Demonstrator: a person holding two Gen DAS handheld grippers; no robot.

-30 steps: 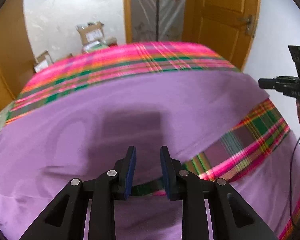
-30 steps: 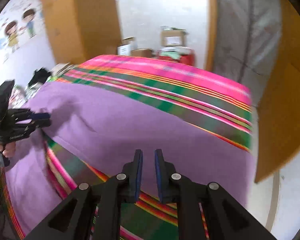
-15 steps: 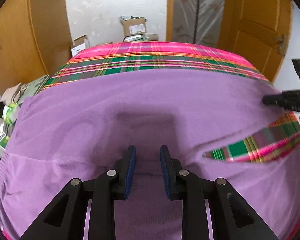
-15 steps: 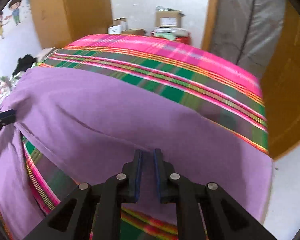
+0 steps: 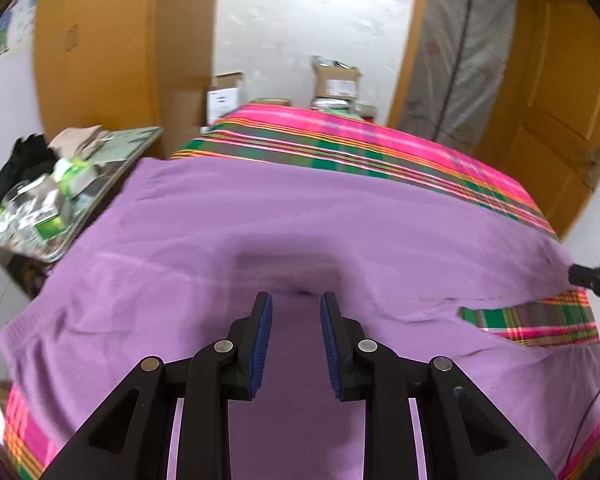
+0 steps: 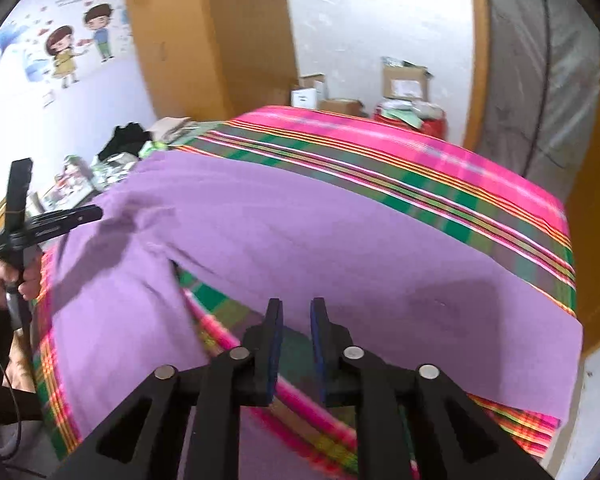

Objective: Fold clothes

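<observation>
A purple garment (image 5: pixel 300 216) lies spread across a bed covered with a pink and green plaid blanket (image 5: pixel 340 140). My left gripper (image 5: pixel 296 300) hovers low over the purple cloth, open, with nothing between its blue pads. In the right wrist view it shows at the left (image 6: pixel 48 224), held by a hand. My right gripper (image 6: pixel 296 304) sits over the plaid gap beside the garment (image 6: pixel 300 232); its jaws are opening and nothing is pinched between them. Its tip shows at the right edge of the left wrist view (image 5: pixel 592 280).
A cluttered side table (image 5: pixel 40 192) stands left of the bed. Cardboard boxes (image 5: pixel 336 84) are stacked past the far end. A wooden door (image 5: pixel 560 100) is to the right, a wooden wardrobe (image 5: pixel 100 48) to the left.
The left gripper has swung left over the garment, bringing the side table into view. The right gripper's jaws have widened and it has shifted sideways. The plaid gap by the sleeve looks narrower.
</observation>
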